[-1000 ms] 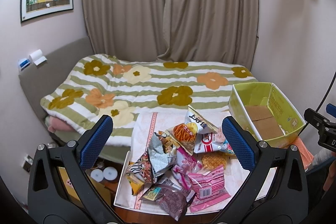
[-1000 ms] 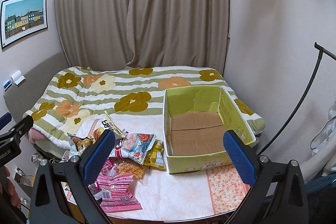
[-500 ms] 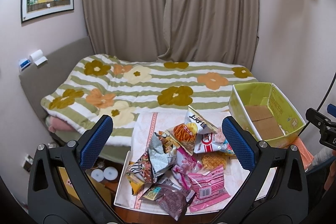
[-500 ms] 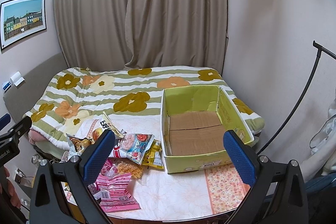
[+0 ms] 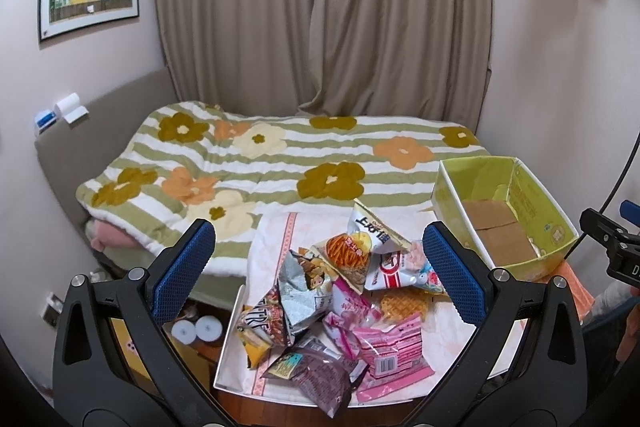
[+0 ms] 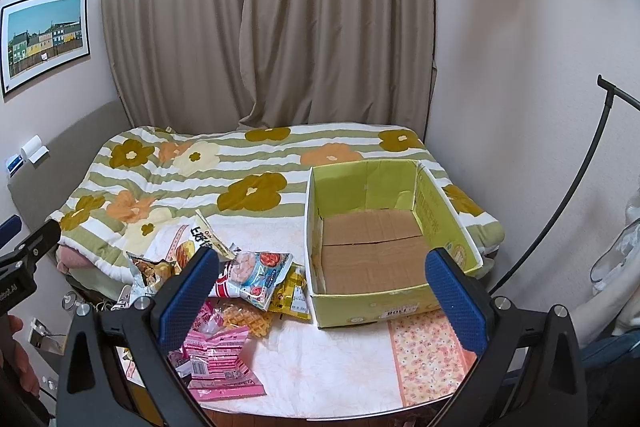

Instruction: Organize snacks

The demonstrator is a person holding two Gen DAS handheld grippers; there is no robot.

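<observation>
A heap of snack packets (image 5: 340, 291) lies on the left part of a small cloth-covered table (image 6: 332, 367): a pink bag (image 5: 394, 355), a dark purple bag (image 5: 320, 381), a white and red shrimp-chip bag (image 6: 254, 277), a waffle (image 6: 244, 319). An empty yellow-green cardboard box (image 6: 380, 239) stands on the table's right side, brown floor showing. My left gripper (image 5: 318, 275) hovers open above the heap. My right gripper (image 6: 320, 291) is open in front of the box's near left corner. Neither holds anything.
Behind the table is a bed (image 5: 280, 163) with a flowered striped quilt, then curtains (image 6: 268, 27). Walls close in at the right. A dark stand pole (image 6: 560, 211) leans at the right. Small round objects (image 5: 198, 329) sit on the floor left of the table.
The right wrist view has shifted slightly, so the box sits a little further left and lower in frame. The left gripper and the packets have not moved.
</observation>
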